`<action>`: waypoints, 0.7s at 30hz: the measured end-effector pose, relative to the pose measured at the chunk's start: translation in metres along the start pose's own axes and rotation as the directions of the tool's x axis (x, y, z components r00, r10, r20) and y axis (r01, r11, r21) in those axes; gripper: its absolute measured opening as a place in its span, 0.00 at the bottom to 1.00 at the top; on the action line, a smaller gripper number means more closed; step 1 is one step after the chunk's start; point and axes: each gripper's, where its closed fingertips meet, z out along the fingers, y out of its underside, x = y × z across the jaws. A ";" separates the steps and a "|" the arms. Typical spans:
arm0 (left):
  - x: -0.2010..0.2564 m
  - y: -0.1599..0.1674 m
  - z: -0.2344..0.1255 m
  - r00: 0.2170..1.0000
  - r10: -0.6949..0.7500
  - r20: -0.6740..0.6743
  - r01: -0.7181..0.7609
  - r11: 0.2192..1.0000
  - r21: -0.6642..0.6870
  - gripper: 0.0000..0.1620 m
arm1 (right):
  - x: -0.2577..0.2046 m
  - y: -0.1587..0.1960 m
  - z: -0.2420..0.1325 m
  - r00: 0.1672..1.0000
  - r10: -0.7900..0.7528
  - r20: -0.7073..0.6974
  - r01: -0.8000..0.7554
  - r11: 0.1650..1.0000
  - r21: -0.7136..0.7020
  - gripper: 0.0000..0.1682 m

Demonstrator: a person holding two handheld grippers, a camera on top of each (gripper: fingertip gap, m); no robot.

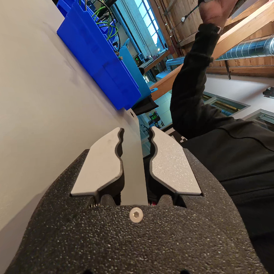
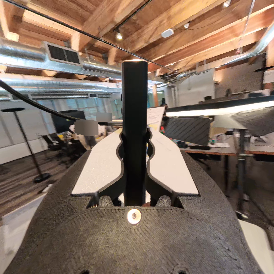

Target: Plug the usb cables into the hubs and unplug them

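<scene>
Right tongs: clamped on a long black bar, taken to be the hub; it stands upright between the two pads, its far end toward 12 o'clock, held well up off the desk against the ceiling.
Cable: black, comes in from 9 o'clock; its plug meets the left side of the hub just above the fingertips. Whether fully seated, cannot tell.
Left tongs: apart, nothing between the pads; this view is rolled sideways, so the desk runs along the 9 o'clock side.
Blue bins: on the desk toward 11 o'clock from the left tongs, green-and-black cables coiled inside.
Person: dark sleeve at 2 o'clock, raised hand at 1 o'clock of the left view.
Step (judged): one cable appears plugged, hub lifted; either checking the seat or about to unplug.
Next move (judged): left tongs need to come across to the plug, close on its body, then pull straight along the port axis while the right tongs keep the hub from twisting.
</scene>
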 end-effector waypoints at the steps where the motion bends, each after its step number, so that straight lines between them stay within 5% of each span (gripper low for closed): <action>1: 0.000 0.000 0.000 1.000 0.003 -0.001 -0.003 1.000 0.001 0.20 | 0.011 0.001 -0.002 0.999 -0.023 -0.027 0.023 1.000 -0.022 0.16; 5: 0.001 -0.001 -0.002 1.000 -0.006 -0.013 0.007 1.000 0.007 0.21 | 0.049 0.050 -0.019 0.995 -0.044 -0.091 0.028 0.985 -0.169 0.16; 9: 0.001 -0.001 -0.002 1.000 -0.010 -0.016 0.010 1.000 0.005 0.20 | 0.084 0.143 -0.043 0.991 -0.064 -0.117 0.017 0.929 -0.369 0.16; 16: 0.000 0.002 0.000 1.000 -0.002 -0.001 0.002 1.000 -0.013 0.20 | 0.135 0.316 -0.092 0.992 0.087 -0.090 -0.125 0.683 -0.720 0.16; 21: -0.003 0.002 0.001 1.000 0.001 0.016 0.000 1.000 -0.013 0.20 | 0.132 0.382 -0.109 0.989 0.088 0.122 0.063 0.500 -0.864 0.16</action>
